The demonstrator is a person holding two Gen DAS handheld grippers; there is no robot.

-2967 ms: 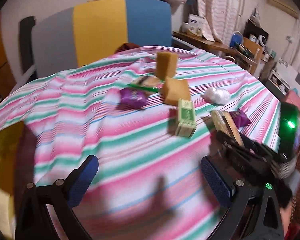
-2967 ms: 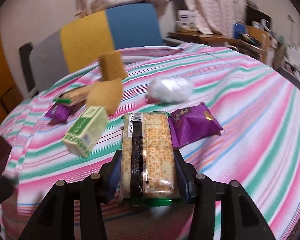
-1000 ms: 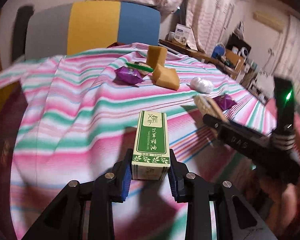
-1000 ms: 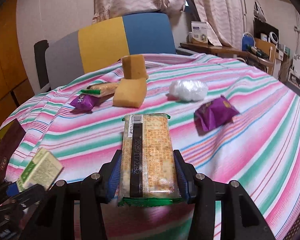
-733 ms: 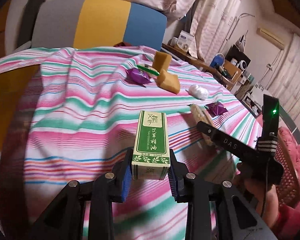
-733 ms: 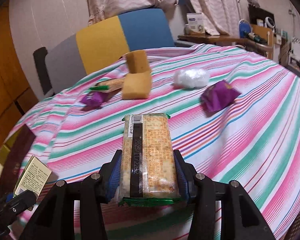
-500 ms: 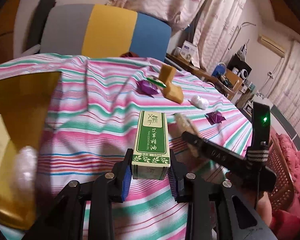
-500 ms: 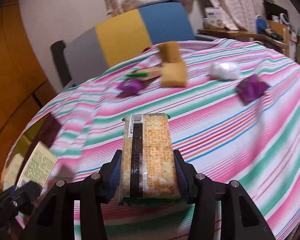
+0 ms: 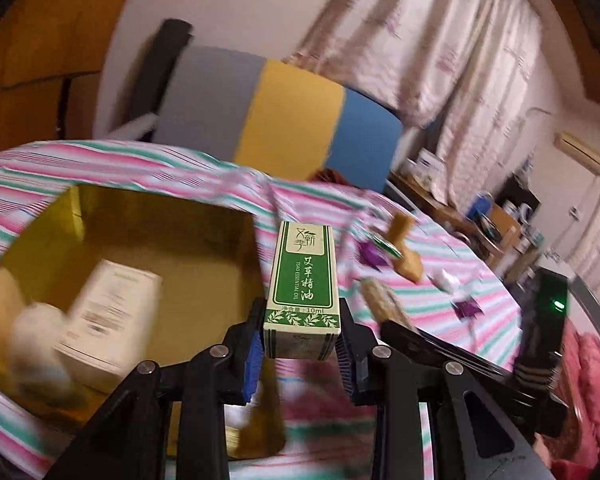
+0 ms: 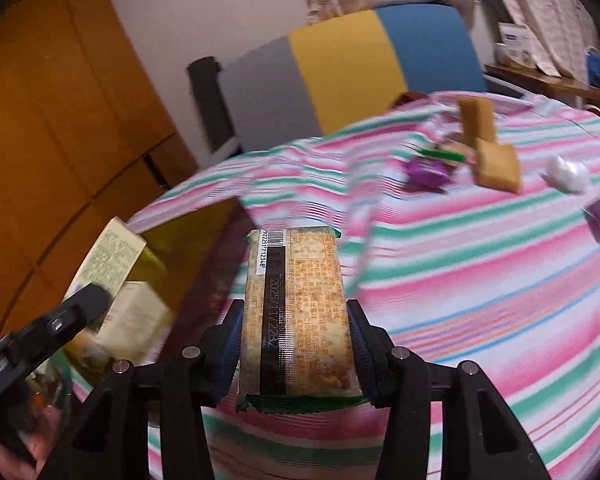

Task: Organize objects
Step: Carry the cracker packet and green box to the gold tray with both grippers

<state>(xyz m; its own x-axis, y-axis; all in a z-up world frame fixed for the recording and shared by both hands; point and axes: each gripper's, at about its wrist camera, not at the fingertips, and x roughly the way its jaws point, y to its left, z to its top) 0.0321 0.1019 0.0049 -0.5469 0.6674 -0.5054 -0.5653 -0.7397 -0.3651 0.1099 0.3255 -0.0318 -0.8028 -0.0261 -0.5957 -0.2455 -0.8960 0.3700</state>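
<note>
Left gripper (image 9: 300, 350) clamps my green oil carton (image 9: 303, 276), long axis forward; yellow box (image 9: 204, 280) sits just left. Right gripper (image 10: 296, 344), clamping cracker pack (image 10: 296, 312), is farther.

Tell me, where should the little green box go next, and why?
Probably forward and down into the open cardboard box. The left gripper grips the green box just beside its edge, other items already lie inside, and the jaws haven't let go.

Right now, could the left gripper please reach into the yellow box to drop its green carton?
Probably yes: the left gripper holds the green carton beside the open-topped yellow box, with nothing between them.
</note>
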